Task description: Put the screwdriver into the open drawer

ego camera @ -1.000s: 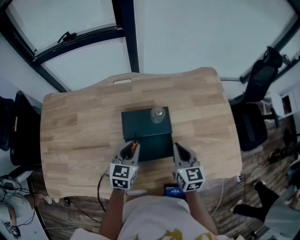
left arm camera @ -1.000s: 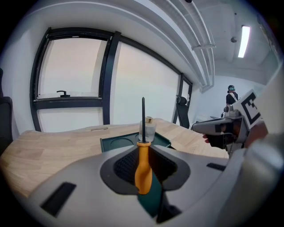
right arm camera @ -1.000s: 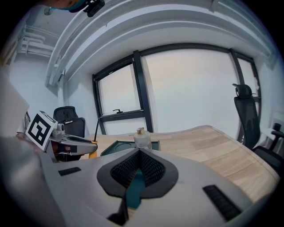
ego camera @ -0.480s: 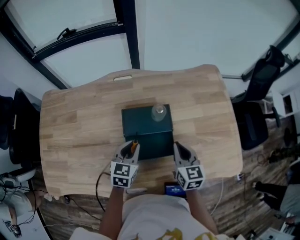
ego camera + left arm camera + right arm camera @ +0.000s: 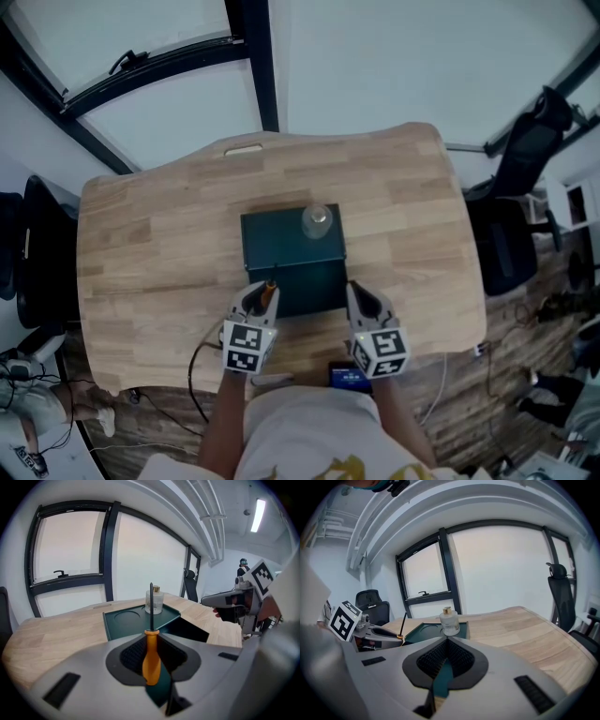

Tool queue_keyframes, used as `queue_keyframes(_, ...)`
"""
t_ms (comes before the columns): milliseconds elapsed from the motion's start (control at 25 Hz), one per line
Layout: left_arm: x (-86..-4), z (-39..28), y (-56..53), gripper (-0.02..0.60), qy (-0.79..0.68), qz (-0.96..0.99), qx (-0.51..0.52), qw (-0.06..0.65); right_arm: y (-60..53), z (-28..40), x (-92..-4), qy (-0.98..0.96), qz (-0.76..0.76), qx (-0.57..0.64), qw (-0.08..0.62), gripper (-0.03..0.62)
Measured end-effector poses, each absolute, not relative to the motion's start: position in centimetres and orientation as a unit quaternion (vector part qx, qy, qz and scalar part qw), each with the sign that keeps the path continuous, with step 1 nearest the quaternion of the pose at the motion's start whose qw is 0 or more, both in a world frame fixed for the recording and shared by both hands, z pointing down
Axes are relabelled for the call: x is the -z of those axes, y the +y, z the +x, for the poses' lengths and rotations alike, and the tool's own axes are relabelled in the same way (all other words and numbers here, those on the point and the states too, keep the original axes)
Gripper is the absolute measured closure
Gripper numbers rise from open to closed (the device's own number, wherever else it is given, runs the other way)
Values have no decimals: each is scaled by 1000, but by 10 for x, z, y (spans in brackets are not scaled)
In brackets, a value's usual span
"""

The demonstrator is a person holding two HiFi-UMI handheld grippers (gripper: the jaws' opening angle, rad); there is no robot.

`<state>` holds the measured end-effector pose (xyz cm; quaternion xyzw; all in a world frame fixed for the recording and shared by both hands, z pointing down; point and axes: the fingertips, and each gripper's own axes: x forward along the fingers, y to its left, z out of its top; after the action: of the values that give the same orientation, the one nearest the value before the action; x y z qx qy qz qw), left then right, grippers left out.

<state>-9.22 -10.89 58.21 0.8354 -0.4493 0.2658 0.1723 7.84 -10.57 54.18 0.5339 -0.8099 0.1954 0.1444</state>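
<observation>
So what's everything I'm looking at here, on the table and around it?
table: one, light wood, centre of the head view
drawer box: one, dark green, mid-table, drawer pulled open toward the person
bottle: one, clear glass, standing on the box top
screwdriver: one, orange handle, dark shaft, pointing out past the left jaws
office chairs: two, black, one left of the table, one right
left gripper: grey, clamped on the screwdriver, at the drawer's left front
right gripper: grey, jaws together, empty, at the drawer's right front
</observation>
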Motion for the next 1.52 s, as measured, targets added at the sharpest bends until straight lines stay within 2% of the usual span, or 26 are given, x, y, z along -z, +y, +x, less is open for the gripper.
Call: queue_keyframes(1520, -639, -83, -84, 509, -390, 823, -361, 198, -105, 79, -559, -808, 525, -216, 159, 599)
